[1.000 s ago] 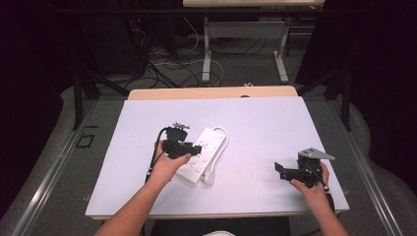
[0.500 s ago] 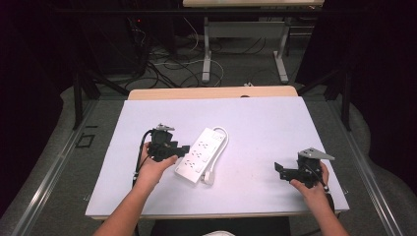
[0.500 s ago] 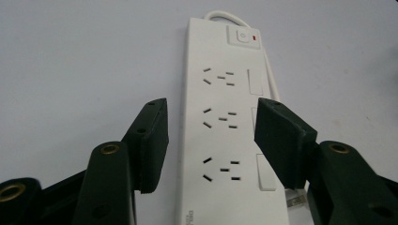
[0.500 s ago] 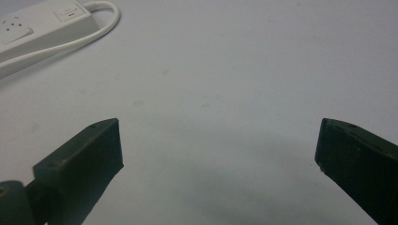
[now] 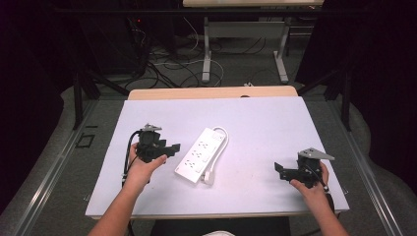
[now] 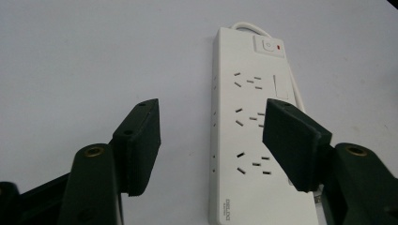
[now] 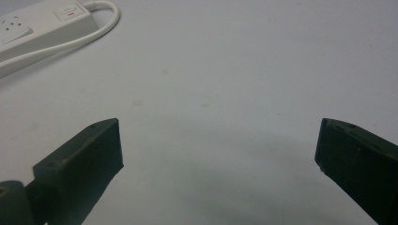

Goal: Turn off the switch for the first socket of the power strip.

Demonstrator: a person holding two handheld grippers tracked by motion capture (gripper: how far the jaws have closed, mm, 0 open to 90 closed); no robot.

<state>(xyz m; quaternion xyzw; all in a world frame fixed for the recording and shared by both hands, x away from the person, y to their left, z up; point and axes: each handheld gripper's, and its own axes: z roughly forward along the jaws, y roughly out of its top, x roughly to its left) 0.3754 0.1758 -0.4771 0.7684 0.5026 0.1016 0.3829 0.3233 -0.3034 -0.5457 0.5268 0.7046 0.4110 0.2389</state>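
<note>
Apparently releasing: the left hand-held gripper [image 5: 173, 147], jaws just spreading, empty, sits beside the power strip [image 5: 201, 155] mid-bench; the right hand-held gripper [image 5: 278, 169] waits spread; next, a fresh grip.

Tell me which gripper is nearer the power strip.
The left gripper: it sits just beside the white power strip, jaws open and apart from it. The right gripper rests far off near the table's right edge.

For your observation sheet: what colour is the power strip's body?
White; the power strip shows best in the left gripper view.
</note>
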